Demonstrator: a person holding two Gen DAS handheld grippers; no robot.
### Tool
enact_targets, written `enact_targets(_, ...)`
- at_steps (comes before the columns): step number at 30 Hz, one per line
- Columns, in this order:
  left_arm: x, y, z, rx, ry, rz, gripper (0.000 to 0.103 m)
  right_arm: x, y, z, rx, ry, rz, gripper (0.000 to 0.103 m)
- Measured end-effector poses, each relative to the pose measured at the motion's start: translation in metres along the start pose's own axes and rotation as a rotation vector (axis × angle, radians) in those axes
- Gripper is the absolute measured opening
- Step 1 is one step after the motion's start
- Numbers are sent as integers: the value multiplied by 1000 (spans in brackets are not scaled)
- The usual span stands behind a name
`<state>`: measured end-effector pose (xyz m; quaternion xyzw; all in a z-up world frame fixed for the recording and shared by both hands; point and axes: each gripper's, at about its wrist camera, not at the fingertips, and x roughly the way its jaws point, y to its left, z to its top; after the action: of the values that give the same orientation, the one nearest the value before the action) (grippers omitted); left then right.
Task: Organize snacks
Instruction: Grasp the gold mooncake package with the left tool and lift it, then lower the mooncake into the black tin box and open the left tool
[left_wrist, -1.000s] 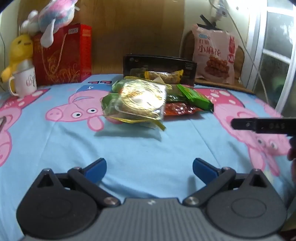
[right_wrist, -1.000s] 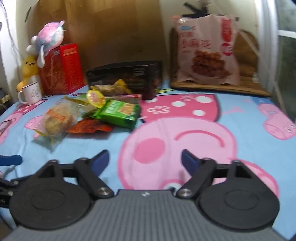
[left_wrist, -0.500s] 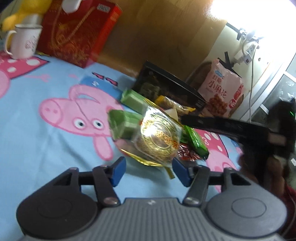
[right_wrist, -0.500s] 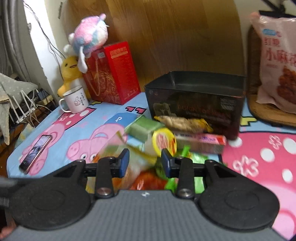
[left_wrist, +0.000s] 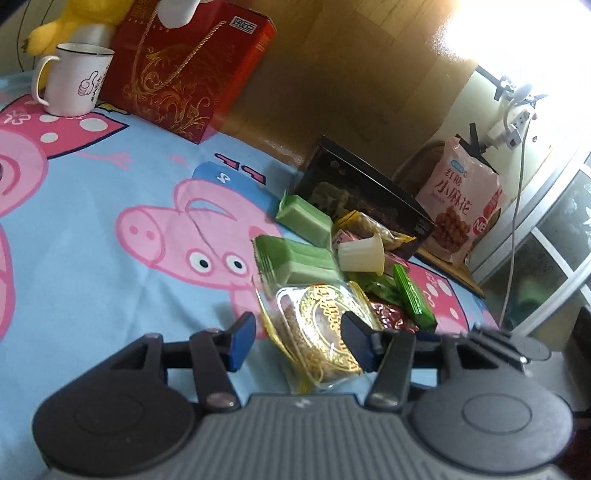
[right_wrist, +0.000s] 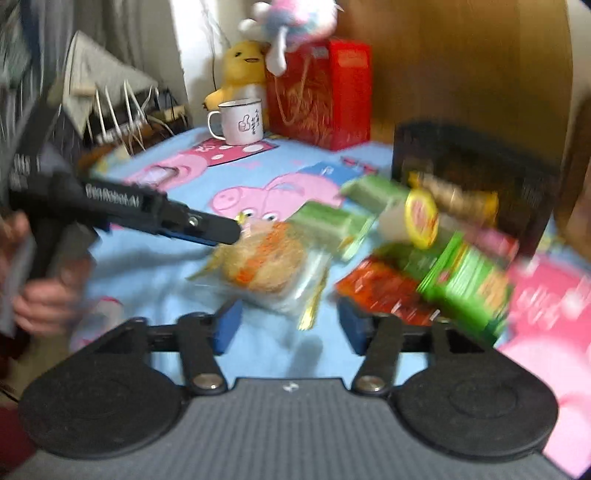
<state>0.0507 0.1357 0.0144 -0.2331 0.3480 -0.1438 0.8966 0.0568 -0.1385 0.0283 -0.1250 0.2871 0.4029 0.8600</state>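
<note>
A pile of snacks lies on the blue cartoon-pig cloth (left_wrist: 92, 295) in front of a black open box (left_wrist: 365, 199). Nearest is a round cake in a clear wrapper with gold print (left_wrist: 317, 332). It shows between the blue pads of my left gripper (left_wrist: 299, 341), which stands half open; no pad visibly presses on it. In the right wrist view the left gripper (right_wrist: 229, 230) reaches to that cake's (right_wrist: 266, 266) far-left edge. My right gripper (right_wrist: 290, 328) hangs just short of the cake, its jaws opening, nothing between them. Beyond lie two green bars (left_wrist: 299, 254), a jelly cup (left_wrist: 362, 254), a green packet (right_wrist: 465, 284) and a red packet (right_wrist: 384, 291).
A white mug (left_wrist: 74, 81), a red gift box (left_wrist: 188, 62) and plush toys (right_wrist: 243, 62) stand at the back left. A pink snack bag (left_wrist: 461, 210) leans at the back right. A phone (right_wrist: 159, 173) lies on the cloth. A hand (right_wrist: 40, 299) holds the left gripper.
Both grippers came in to the snack pile. The left one narrowed from wide open and now has the round cake between its fingers. The right one narrowed, then widened, and swung left.
</note>
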Motion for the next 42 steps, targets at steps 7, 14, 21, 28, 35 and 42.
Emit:
enact_targets(7, 17, -18, -12, 68, 71, 33, 49, 33, -1, -9, -107, 58, 41, 72)
enact_targets(14, 11, -33, -11, 98, 61, 23, 41, 19, 1, -7, -64, -13, 30, 42)
enact_targets(21, 13, -68, 9, 196, 23, -10, 41, -7, -8, -1, -49, -107, -38, 42)
enact_targets(28, 67, -125, 93, 343, -27, -25, 41, -6, -80, 49, 81, -204, -143, 42)
enact_targets(35, 164, -149, 163, 356, 7, 25, 41, 47, -176, 102, 279, -134, -203, 42)
enact_targets(42, 199, -129, 160, 340, 38, 78, 40, 81, -194, 108, 284, -78, -248, 46)
